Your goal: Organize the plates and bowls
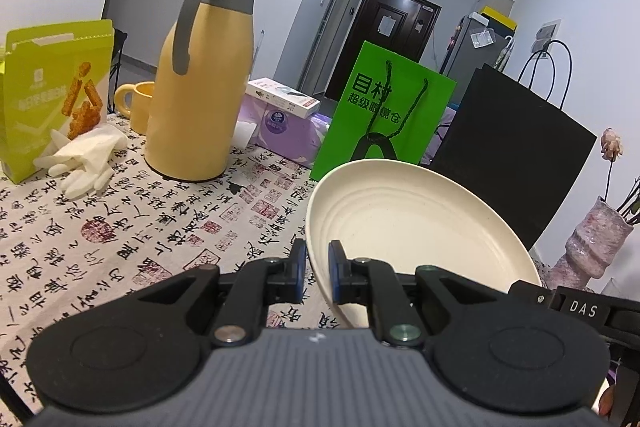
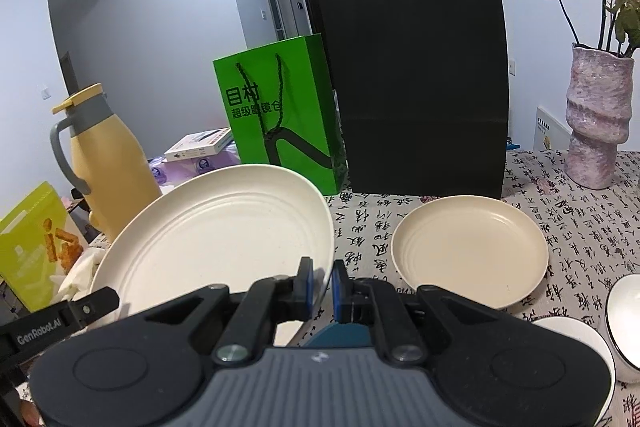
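Cream plate point(image 2: 224, 227) pinched by both grippers' fingers, left point(image 1: 318, 269) and right point(image 2: 322, 287), second plate point(image 2: 470, 251) flat, two bowls point(image 2: 624, 323)

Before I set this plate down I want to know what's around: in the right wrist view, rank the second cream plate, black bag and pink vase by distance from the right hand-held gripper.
From the right hand-held gripper:
1. Second cream plate, lying flat on the tablecloth just ahead, to the right.
2. Black bag, standing behind that plate.
3. Pink vase, far right at the back.
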A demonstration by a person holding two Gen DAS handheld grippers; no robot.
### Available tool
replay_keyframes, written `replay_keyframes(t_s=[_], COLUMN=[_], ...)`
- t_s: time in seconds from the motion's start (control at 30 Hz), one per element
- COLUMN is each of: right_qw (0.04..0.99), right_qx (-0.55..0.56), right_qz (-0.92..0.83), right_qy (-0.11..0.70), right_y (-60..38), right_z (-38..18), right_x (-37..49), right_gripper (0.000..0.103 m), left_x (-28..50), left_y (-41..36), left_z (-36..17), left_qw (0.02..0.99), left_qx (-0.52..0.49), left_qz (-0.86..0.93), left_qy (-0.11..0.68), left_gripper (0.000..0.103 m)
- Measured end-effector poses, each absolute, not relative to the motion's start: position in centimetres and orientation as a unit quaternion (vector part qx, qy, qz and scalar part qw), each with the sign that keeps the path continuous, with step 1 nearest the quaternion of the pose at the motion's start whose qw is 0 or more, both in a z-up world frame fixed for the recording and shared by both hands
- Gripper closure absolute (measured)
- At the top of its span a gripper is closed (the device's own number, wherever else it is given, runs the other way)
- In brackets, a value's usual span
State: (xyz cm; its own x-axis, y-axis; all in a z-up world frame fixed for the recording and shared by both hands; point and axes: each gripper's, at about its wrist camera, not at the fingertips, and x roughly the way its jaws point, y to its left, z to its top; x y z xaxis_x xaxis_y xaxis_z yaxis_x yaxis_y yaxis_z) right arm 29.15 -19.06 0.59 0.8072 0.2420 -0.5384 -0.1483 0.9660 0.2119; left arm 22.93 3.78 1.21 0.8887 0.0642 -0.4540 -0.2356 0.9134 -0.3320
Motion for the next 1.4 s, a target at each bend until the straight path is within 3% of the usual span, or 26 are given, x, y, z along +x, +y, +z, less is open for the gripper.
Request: replay_keyframes(t_s=[1.4], right_qw=[0.954], right_qx=[0.102], right_qz=[0.109], right_qy=[0.259], right_y=[-21.0], right_z=[2.3], right_x=[18.1], right_gripper=[0.094], left_x=[12.1], left_y=[1.2], left_z=[3.5], left_qw=[0.969], left_qx=[-0.141], left_qz=[0.081], left_qy=[0.185], left_gripper=[0.091])
